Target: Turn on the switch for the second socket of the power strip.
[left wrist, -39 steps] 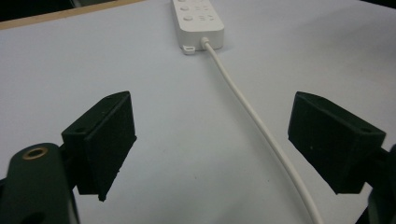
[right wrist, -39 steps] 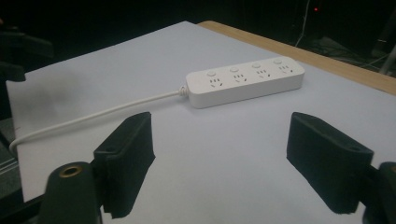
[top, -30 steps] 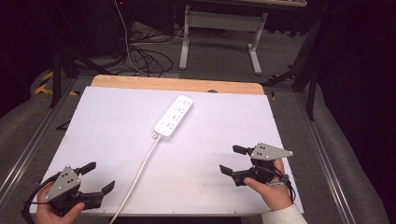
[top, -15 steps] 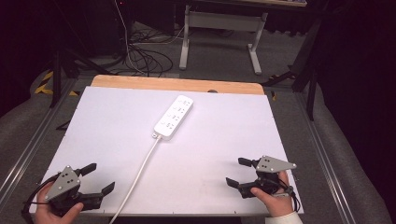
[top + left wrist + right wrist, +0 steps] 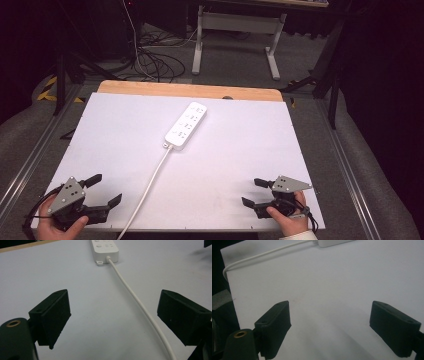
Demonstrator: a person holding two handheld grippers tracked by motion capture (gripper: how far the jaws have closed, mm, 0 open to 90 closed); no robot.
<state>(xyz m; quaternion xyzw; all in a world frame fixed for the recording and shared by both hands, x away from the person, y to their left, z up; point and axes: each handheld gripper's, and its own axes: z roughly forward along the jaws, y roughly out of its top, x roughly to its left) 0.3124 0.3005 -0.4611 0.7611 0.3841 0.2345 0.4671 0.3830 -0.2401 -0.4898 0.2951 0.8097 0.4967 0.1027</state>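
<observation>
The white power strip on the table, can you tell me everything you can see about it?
The power strip is a long white bar that looks like plastic, with rows of sockets on top and a small tab at its near end. It lies flat and slanted on the white table, near the middle. A white cord runs from its near end to the table's front edge. Neither gripper touches it.

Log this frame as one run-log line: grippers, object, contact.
left gripper: open, empty, near table corner | right gripper: open, empty, near edge | power strip: mid-table, untouched | cord: runs off near edge

left gripper (image 5: 113, 315): jaws wide apart, empty | white cord (image 5: 140, 307) runs between them | power strip (image 5: 104, 247) far end
</observation>
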